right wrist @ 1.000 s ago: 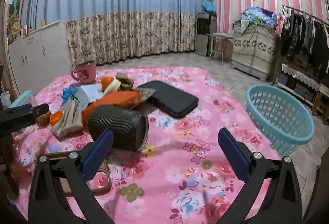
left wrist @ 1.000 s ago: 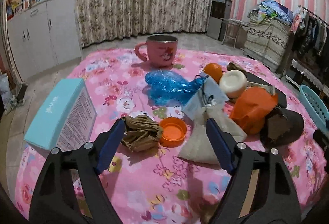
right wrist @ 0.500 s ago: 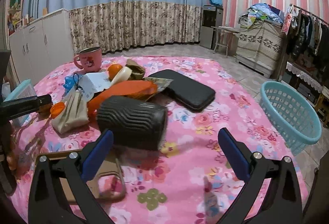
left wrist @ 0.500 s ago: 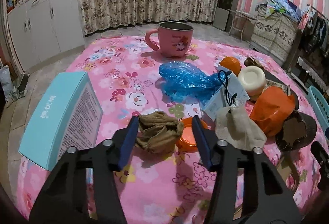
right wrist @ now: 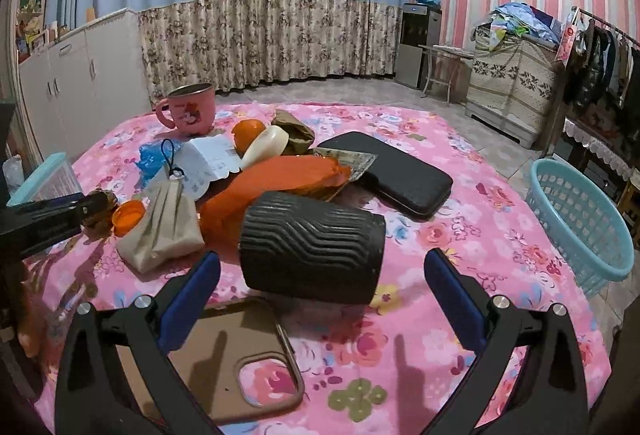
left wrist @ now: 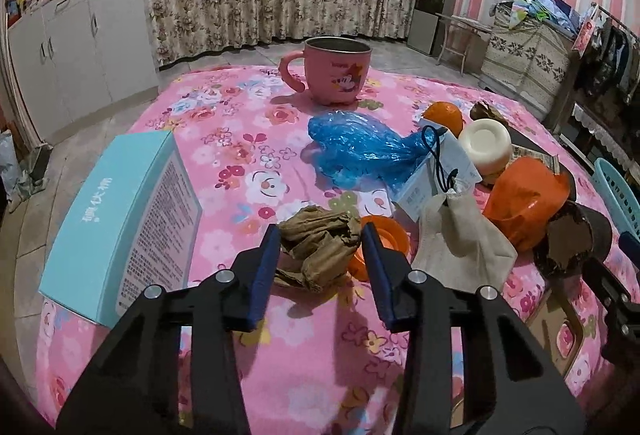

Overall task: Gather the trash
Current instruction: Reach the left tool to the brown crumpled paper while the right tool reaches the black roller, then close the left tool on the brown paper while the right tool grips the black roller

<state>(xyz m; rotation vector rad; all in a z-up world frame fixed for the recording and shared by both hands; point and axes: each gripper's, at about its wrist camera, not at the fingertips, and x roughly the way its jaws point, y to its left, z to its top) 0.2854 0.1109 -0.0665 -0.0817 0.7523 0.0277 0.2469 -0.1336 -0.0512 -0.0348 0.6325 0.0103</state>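
Observation:
On the pink flowered cloth lies a crumpled brown paper [left wrist: 320, 243]. My left gripper [left wrist: 318, 235] is around it, its jaws closing, and both blue pads touch the paper's sides. An orange lid [left wrist: 390, 239] rests right behind the right pad. In the right wrist view the left gripper's black finger [right wrist: 80, 209] reaches the same brown paper [right wrist: 102, 215] from the left edge. My right gripper [right wrist: 322, 257] stands open with nothing between its fingers. A black ribbed cylinder [right wrist: 316, 243] lies on its side just ahead of the fingertips.
Blue plastic bag [left wrist: 360, 151], beige pouch [left wrist: 456, 235], orange bag [right wrist: 280, 179], an orange, a white tub and a pink mug [left wrist: 336, 75] crowd the middle. A teal box [left wrist: 120, 219] lies left, a brown phone case [right wrist: 224, 355] near, a black case [right wrist: 392, 171] behind. A teal basket [right wrist: 580, 219] stands off the right edge.
The left jaws have narrowed from wide apart to touching the brown paper. The right gripper has shifted so the black cylinder now lies centred ahead of it.

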